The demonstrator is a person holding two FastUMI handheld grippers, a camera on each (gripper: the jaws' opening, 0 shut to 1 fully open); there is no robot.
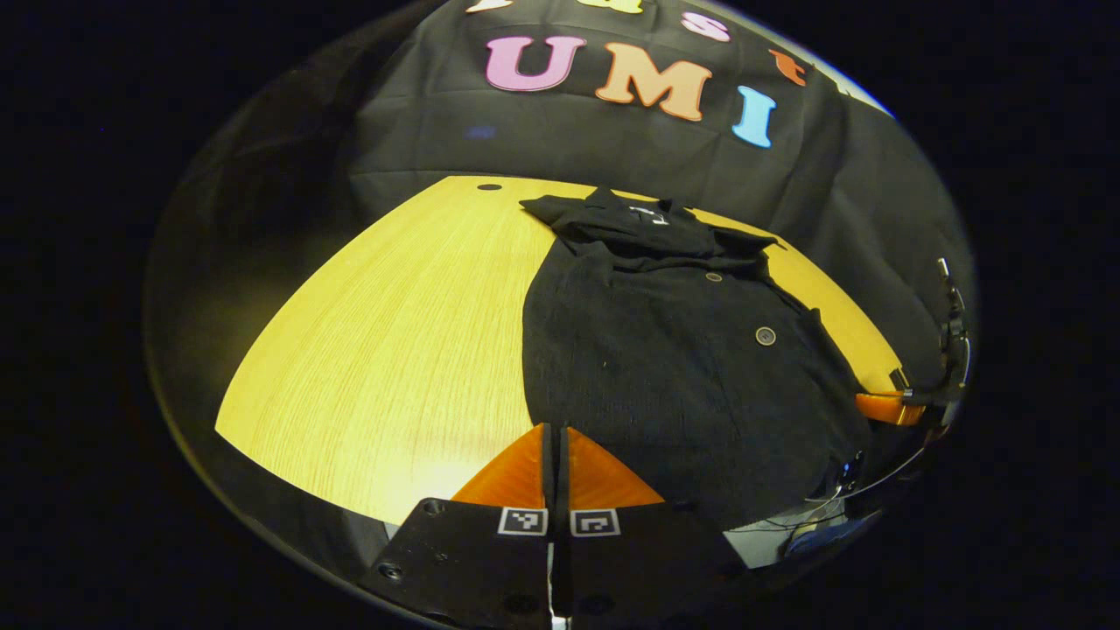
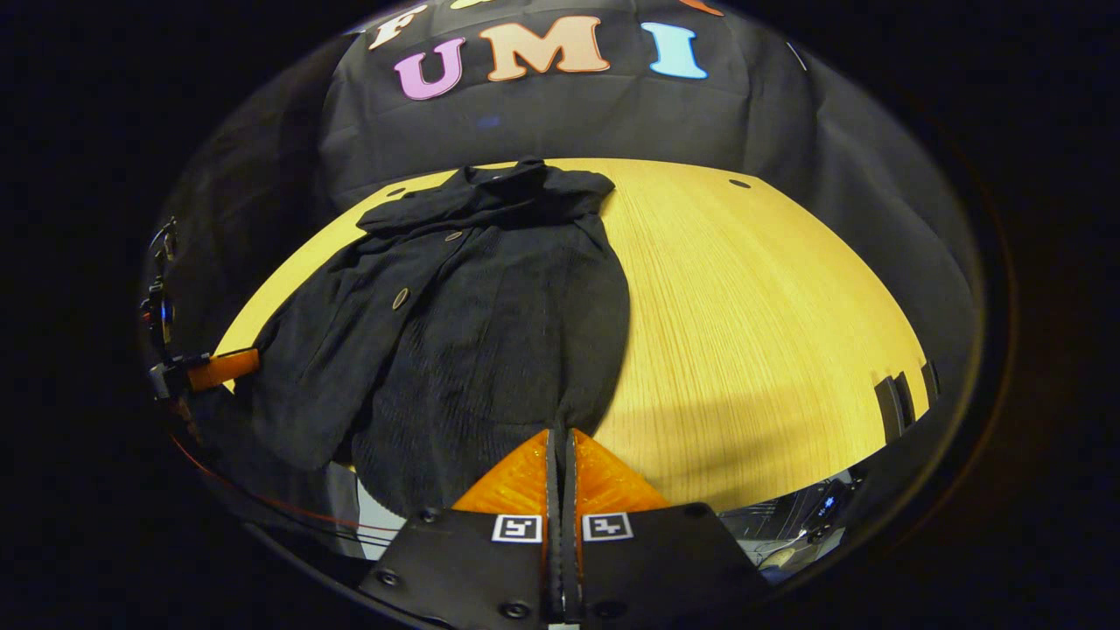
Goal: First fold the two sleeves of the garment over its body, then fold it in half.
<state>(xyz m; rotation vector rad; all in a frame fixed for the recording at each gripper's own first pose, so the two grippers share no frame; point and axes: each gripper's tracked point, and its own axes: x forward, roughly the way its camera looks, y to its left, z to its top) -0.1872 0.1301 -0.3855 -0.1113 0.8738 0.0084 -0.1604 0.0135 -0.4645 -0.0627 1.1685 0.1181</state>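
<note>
The tabletop (image 1: 385, 350) carries the dark buttoned garment (image 1: 674, 350), spread ahead of the left gripper (image 1: 555, 455) and ahead-left of the right gripper (image 2: 560, 459). Both grippers' fingers are together, holding nothing. The soft, limp cloth should drape easily; pinch each sleeve near its cuff.

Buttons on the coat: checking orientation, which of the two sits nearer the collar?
The upper button, just under the collar; the lower button lies farther down the coat.
</note>
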